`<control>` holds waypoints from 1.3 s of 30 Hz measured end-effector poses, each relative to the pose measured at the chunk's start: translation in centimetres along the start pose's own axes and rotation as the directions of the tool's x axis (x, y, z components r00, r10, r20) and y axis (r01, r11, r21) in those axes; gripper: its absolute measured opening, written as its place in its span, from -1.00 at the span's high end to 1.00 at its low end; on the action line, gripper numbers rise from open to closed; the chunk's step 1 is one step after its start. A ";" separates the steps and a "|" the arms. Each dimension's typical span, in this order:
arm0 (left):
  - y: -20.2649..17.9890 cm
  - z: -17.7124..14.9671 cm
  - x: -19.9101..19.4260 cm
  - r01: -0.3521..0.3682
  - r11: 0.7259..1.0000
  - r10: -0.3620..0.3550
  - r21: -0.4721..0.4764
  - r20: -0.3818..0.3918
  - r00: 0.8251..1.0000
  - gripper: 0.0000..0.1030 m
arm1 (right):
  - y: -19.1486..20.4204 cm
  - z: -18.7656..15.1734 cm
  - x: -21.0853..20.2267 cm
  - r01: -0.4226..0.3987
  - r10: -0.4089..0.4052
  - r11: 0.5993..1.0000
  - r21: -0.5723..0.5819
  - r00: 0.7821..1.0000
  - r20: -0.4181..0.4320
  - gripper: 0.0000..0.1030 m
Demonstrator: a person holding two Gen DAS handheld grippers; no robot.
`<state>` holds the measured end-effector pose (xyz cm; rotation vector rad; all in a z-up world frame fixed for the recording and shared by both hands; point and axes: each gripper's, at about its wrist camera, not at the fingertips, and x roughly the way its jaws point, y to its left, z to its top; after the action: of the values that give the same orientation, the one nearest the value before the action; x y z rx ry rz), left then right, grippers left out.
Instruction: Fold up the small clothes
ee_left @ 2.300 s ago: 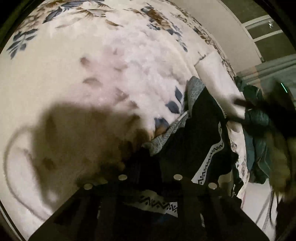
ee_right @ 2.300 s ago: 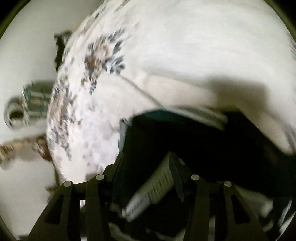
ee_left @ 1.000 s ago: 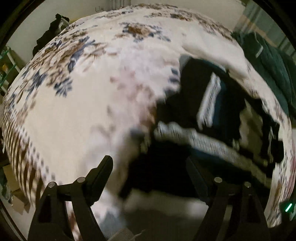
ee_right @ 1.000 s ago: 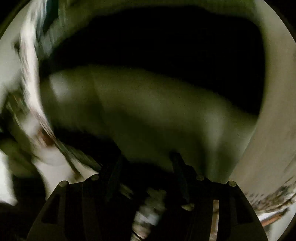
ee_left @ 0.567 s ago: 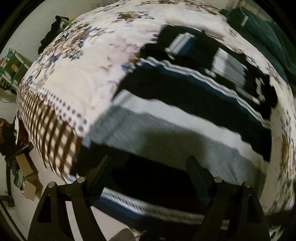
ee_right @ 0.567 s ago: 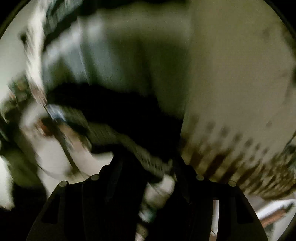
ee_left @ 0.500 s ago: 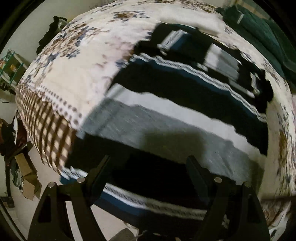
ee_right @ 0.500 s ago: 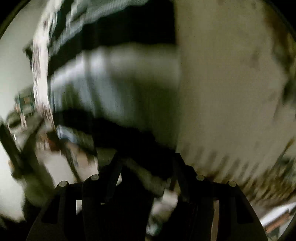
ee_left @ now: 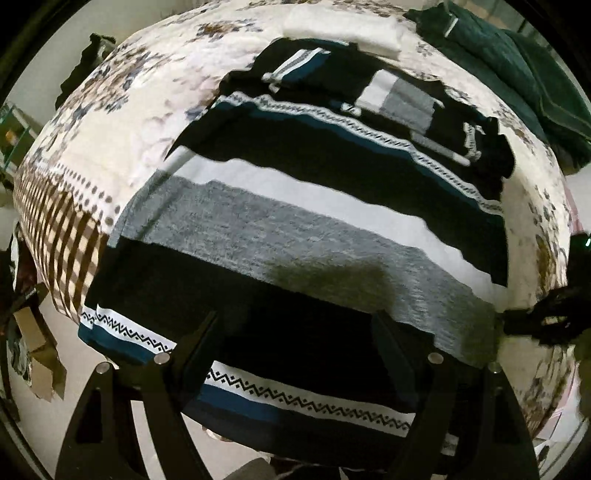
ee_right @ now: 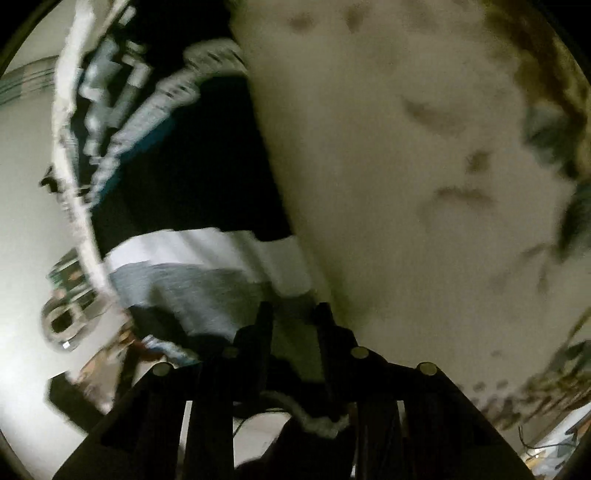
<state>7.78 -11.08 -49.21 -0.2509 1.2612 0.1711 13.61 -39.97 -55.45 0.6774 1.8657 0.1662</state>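
A striped sweater [ee_left: 295, 236] in black, white, grey and teal bands lies spread flat on the floral bedspread [ee_left: 147, 110], its zigzag hem hanging over the near bed edge. The sleeves [ee_left: 399, 96] lie bunched at the far side. My left gripper [ee_left: 295, 328] hovers open over the black band near the hem, with nothing gripped. My right gripper [ee_right: 293, 308] is at the sweater's side edge [ee_right: 184, 280], by the grey and white bands. Its jaws are closing, narrow, with the fabric edge between the fingertips. The left wrist view shows the right gripper [ee_left: 517, 325] at that same edge.
A dark green blanket [ee_left: 517, 66] lies at the far right of the bed and a folded white cloth [ee_left: 343, 26] at the far side. The bedspread's brown checked border [ee_left: 55, 229] drops off on the left. Cardboard [ee_left: 40, 350] lies on the floor below.
The left gripper has swept back from over the bedspread to above the hem, jaws unchanged. The right gripper has swung to the sweater's side edge and its jaws have narrowed a lot.
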 end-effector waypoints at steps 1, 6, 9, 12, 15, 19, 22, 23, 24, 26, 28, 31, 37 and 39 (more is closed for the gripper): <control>-0.6 -0.1 -0.4 0.012 1.000 -0.012 0.025 0.006 1.000 -0.55 | -0.1 0.3 -2.0 0.008 -0.008 1.000 -0.006 1.000 0.021 0.19; -5.6 -2.7 -0.8 0.048 0.984 -0.043 0.174 -0.032 0.999 -0.55 | -3.0 3.3 -11.4 0.021 -0.020 1.000 -0.005 0.993 0.115 -0.06; -9.3 -5.8 -0.1 0.075 0.971 -0.055 0.226 -0.094 0.994 -0.55 | -5.7 6.2 -15.3 0.027 -0.025 1.000 -0.012 0.990 0.140 -0.06; -13.7 -9.4 1.3 0.096 0.956 -0.052 0.276 -0.162 0.985 -0.55 | -8.3 8.8 -17.4 0.074 -0.070 0.997 -0.023 0.986 0.148 -0.06; -18.1 -12.1 3.6 0.055 0.926 0.021 0.373 -0.195 0.981 -0.54 | -10.2 10.8 -18.6 0.071 -0.067 0.997 -0.020 0.988 0.136 -0.06; -21.3 -14.0 6.5 -0.029 0.892 0.119 0.451 -0.174 0.978 0.68 | -10.2 13.5 -18.4 0.048 -0.041 0.997 -0.052 0.990 0.137 -0.06; -20.7 -13.5 5.7 -0.035 0.921 0.096 0.388 -0.139 0.986 0.88 | -8.4 16.7 -17.5 -0.021 0.031 0.997 -0.072 0.988 0.149 -0.06; -20.2 -13.3 5.0 -0.026 0.932 0.076 0.360 -0.126 0.989 0.88 | -7.8 17.8 -17.3 -0.047 0.058 0.996 -0.073 0.986 0.157 -0.06; -19.7 -13.1 4.1 -0.022 0.940 0.062 0.341 -0.108 0.992 0.89 | -7.2 19.3 -17.3 -0.079 0.092 0.994 -0.079 0.982 0.166 -0.06; -19.0 -12.8 2.6 -0.021 0.946 0.052 0.323 -0.088 0.995 0.89 | -5.7 22.7 -17.2 -0.149 0.163 0.985 -0.091 0.970 0.181 -0.06; -18.4 -12.4 0.9 -0.023 0.950 0.048 0.312 -0.072 0.996 0.89 | -3.9 26.3 -16.4 -0.233 0.246 0.968 -0.089 0.951 0.188 -0.06; -17.9 -11.4 -0.7 -0.033 0.952 0.055 0.305 -0.066 0.996 0.89 | -1.5 31.0 -14.5 -0.322 0.328 0.945 -0.059 0.929 0.175 -0.06; -17.2 -9.1 -2.9 -0.006 0.959 0.027 0.285 -0.070 0.997 0.89 | 2.6 33.8 -10.5 -0.337 0.343 0.939 -0.059 0.928 0.144 0.75; -15.9 -8.3 -3.9 0.023 0.963 -0.005 0.268 -0.068 0.998 0.89 | 4.2 33.3 -10.9 -0.260 0.271 0.962 -0.086 0.947 0.171 0.78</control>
<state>3.24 -28.61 -46.38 -0.0309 1.3324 -0.0217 47.64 -48.90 -58.09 0.8704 1.5840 0.3258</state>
